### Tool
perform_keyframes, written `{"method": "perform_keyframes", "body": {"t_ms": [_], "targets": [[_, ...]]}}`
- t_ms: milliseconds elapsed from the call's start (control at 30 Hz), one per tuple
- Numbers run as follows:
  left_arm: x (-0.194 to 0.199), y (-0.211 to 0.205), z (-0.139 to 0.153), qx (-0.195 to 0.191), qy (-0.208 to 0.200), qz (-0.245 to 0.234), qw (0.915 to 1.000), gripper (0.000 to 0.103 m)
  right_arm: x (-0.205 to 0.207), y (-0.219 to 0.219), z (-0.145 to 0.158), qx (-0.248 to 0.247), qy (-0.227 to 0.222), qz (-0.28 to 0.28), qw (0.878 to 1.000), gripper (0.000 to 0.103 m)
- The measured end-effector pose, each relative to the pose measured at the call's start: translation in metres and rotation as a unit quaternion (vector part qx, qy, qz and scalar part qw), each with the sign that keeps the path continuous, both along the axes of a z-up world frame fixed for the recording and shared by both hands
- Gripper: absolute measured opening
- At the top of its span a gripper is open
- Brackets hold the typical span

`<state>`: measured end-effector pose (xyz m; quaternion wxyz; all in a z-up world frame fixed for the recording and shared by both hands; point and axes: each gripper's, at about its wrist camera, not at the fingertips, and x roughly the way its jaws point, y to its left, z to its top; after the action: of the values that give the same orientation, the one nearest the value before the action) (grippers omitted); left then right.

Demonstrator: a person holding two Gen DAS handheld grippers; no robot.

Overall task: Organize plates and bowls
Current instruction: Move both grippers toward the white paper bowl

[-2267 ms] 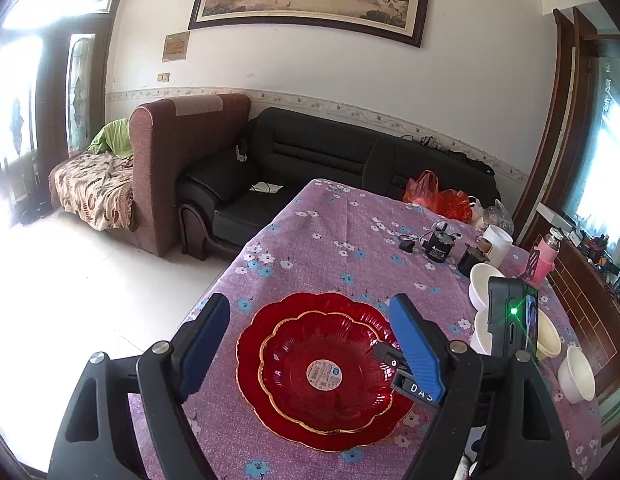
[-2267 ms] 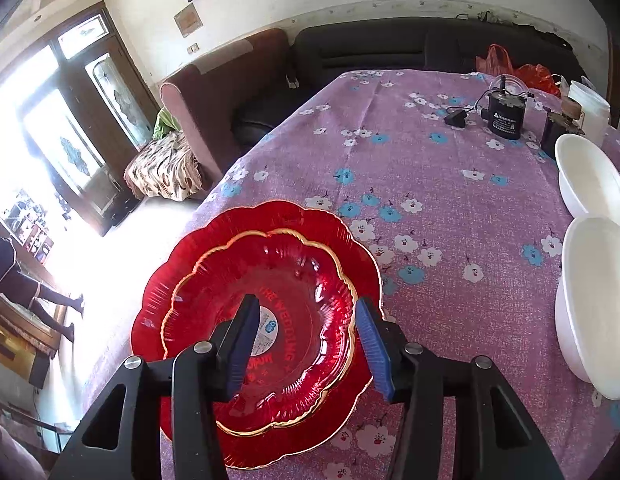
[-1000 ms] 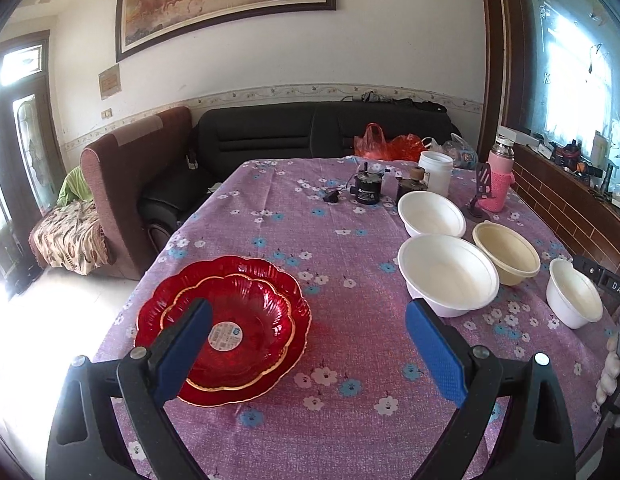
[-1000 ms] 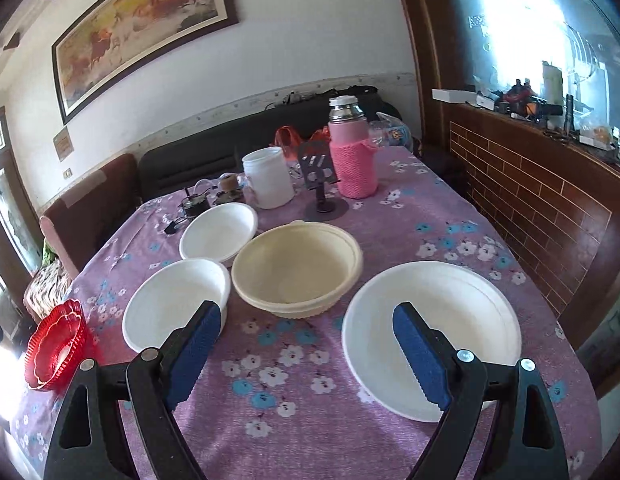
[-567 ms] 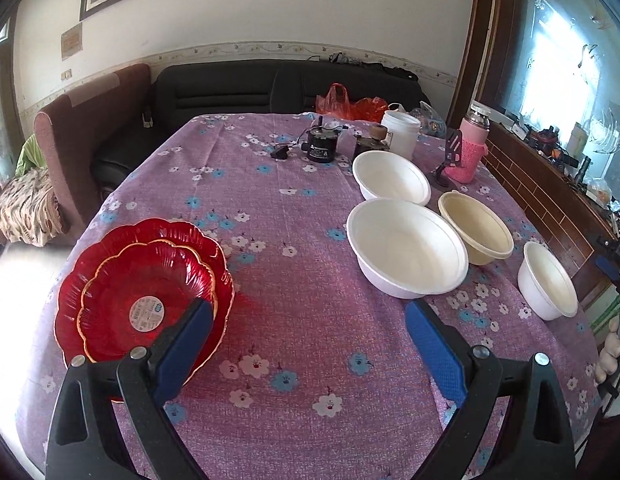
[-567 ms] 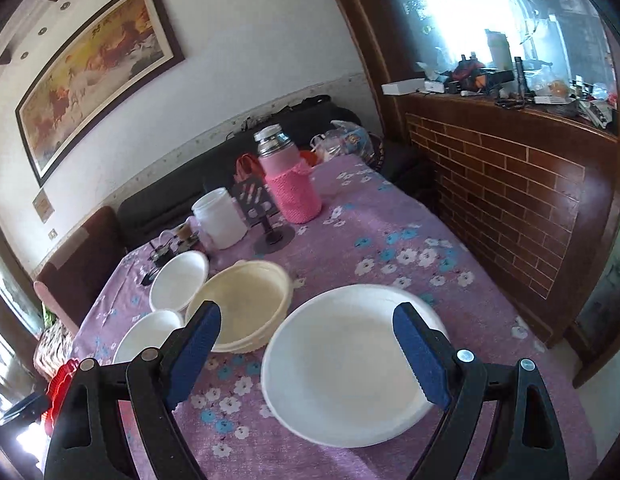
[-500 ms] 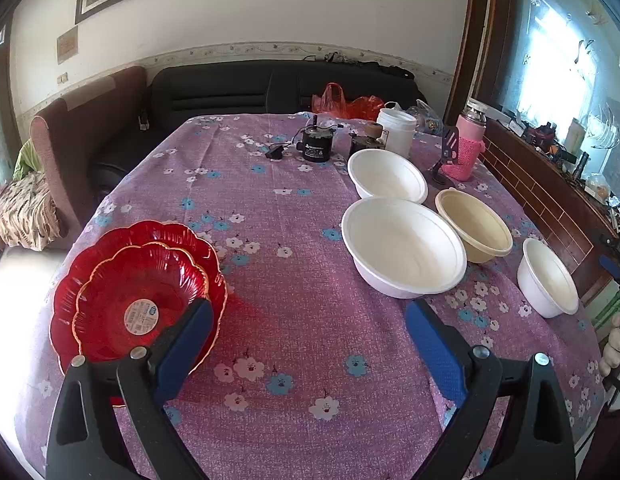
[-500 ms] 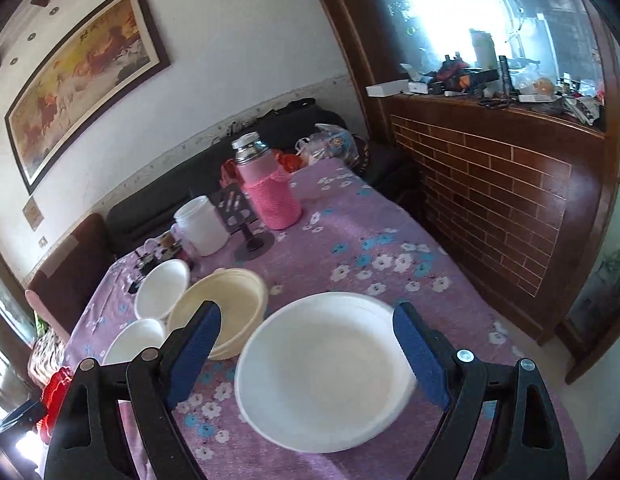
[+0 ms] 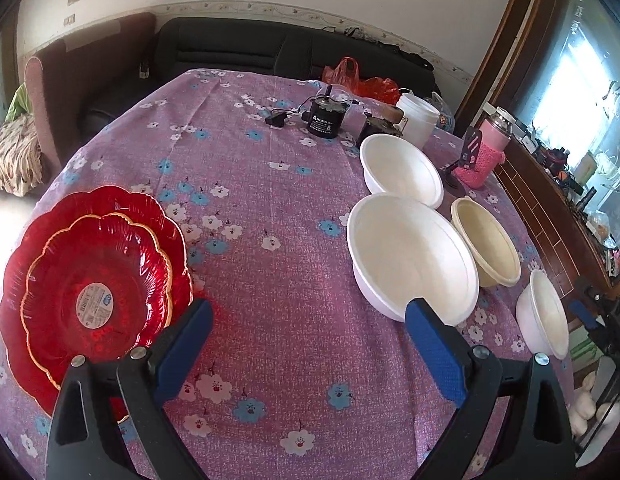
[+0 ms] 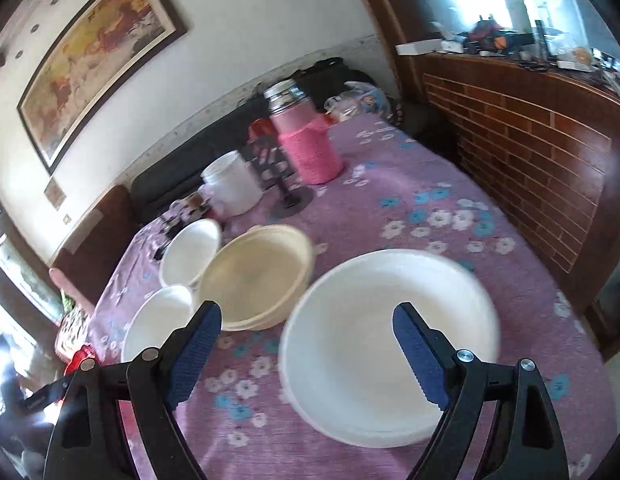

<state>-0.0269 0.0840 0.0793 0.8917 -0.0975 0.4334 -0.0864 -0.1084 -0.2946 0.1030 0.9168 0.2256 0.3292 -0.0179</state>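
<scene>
Two red scalloped plates lie stacked at the table's left. A large white bowl, a second white bowl, a cream bowl and a small white bowl stand on the right. My left gripper is open and empty above the purple cloth between plates and bowls. My right gripper is open and empty, low over the near white bowl; the cream bowl and two white bowls lie beyond.
A pink flask, white jar, phone stand and black motor crowd the far end. A brick ledge runs along the right. Sofas stand behind the table.
Both grippers left the red plates and swung right toward the bowls. The left one has dropped closer to the table; the right one has closed in on the near white bowl.
</scene>
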Motion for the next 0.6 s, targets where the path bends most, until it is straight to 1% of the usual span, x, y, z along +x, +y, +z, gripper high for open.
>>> {"method": "perform_keyframes", "body": {"t_ms": [67,133,200,300,367,467,600], "targets": [[0.008,-0.002,0.0,-0.008,0.005,0.001,1.0,0.097,0.017,0.032,-0.002,0.005,0.009,0.038,0.999,0.091],[0.018,-0.005,-0.001,-0.015,0.007,0.003,0.9999,0.097,0.033,0.056,-0.006,0.011,0.024,0.063,0.998,0.091],[0.029,-0.007,-0.004,-0.018,0.016,0.007,0.9997,0.097,0.051,0.081,-0.017,0.017,0.051,0.088,0.995,0.091],[0.044,-0.008,-0.013,-0.032,0.036,0.01,0.9988,0.096,0.07,0.106,-0.035,0.035,0.084,0.109,0.99,0.091],[0.05,-0.009,-0.02,-0.036,0.048,0.012,0.9982,0.096,0.077,0.115,-0.044,0.045,0.095,0.113,0.988,0.088],[0.056,-0.008,-0.022,-0.037,0.053,0.008,0.9979,0.096,0.077,0.119,-0.041,0.053,0.089,0.12,0.987,0.088],[0.07,-0.002,-0.009,-0.027,0.035,0.016,0.9989,0.096,0.08,0.116,-0.014,0.009,0.062,0.112,0.992,0.088]]}}
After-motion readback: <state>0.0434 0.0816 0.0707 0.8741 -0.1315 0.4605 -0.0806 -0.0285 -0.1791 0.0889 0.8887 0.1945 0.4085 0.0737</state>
